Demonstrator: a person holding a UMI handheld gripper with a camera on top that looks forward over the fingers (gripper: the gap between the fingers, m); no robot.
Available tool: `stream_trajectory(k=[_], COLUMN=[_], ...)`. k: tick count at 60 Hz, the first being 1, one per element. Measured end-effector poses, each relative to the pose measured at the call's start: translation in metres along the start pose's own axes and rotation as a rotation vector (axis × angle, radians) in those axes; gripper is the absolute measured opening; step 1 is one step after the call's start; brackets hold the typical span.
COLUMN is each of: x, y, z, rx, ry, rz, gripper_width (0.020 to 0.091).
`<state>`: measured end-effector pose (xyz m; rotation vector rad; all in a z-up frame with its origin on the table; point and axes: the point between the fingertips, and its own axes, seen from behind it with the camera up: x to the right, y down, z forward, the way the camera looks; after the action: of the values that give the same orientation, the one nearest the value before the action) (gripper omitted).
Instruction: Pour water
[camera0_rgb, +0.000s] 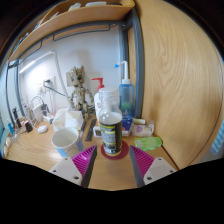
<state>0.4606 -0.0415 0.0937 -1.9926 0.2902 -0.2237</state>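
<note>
**Claw spread about bottle on wooden counter**

Claw (112, 158) fingers stand apart, pink pads (84, 158) flanking a dark bottle (111, 134); contact with either pad cannot be confirmed. Left of the fingers sits a white cup (66, 140). Between them, the bottle stands upright on the counter (40, 160), white cap, pale label, print illegible, base hidden. Beyond it, a blue-capped clear bottle (126, 96). Right, a green lid (149, 143).

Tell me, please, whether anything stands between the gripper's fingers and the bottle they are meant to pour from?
Nothing visible does. The dark-capped bottle stands upright just ahead of the open gripper, roughly in line with the gap between its pink pads. The white cup sits off to one side.
</note>
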Motion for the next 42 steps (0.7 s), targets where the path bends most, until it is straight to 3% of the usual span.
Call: stream_trajectory(k=[18,42], x=[-0.018,-0.013], y=[0.016,-0.010], z=[-0.136,-0.180], rx=[-0.176,-0.147], ry=[-0.114,-0.103], rz=[-0.092,-0.059], gripper_width=[0.0655,0.0660])
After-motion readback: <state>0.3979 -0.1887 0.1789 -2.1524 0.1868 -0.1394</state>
